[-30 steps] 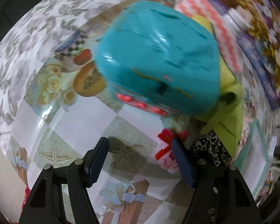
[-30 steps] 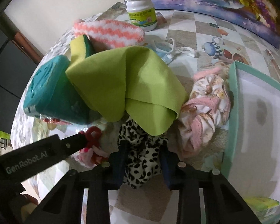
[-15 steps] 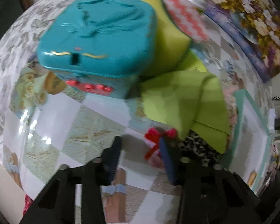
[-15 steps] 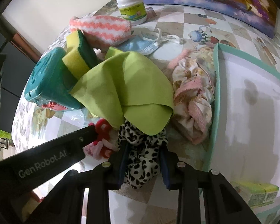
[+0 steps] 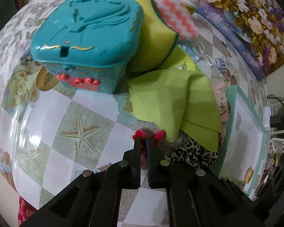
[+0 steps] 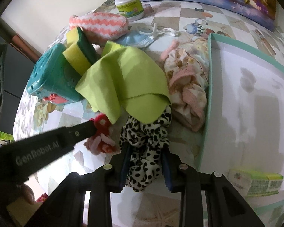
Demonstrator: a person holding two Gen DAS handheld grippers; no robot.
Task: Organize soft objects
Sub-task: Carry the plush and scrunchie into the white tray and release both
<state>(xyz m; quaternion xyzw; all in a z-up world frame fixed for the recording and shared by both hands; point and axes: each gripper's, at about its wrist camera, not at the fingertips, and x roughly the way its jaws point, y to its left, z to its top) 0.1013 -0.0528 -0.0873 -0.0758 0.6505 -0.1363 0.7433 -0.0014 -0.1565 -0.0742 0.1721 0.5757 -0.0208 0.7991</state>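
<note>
My left gripper (image 5: 143,141) is shut on a small red and pink fluffy piece (image 5: 140,134), which lies on the table just left of the pile. The right wrist view shows that piece (image 6: 102,143) pinched at the left gripper's tip (image 6: 92,124). My right gripper (image 6: 145,147) is shut on a leopard-print cloth (image 6: 145,132), whose far end is tucked under a lime green cloth (image 6: 126,79). Behind lie a yellow and green sponge (image 6: 79,49), a pink and white zigzag cloth (image 6: 102,25), a blue face mask (image 6: 140,37) and a pink floral cloth (image 6: 187,90).
A teal plastic toy box (image 5: 87,37) stands left of the pile with the sponge leaning on it. A white tray with a mint rim (image 6: 208,94) fills the right side and holds a small green and white packet (image 6: 255,181). A white bottle (image 6: 128,1) stands at the back.
My left gripper moved in over the red and pink piece and closed on it. My right gripper drew the leopard-print cloth a little out from under the green cloth.
</note>
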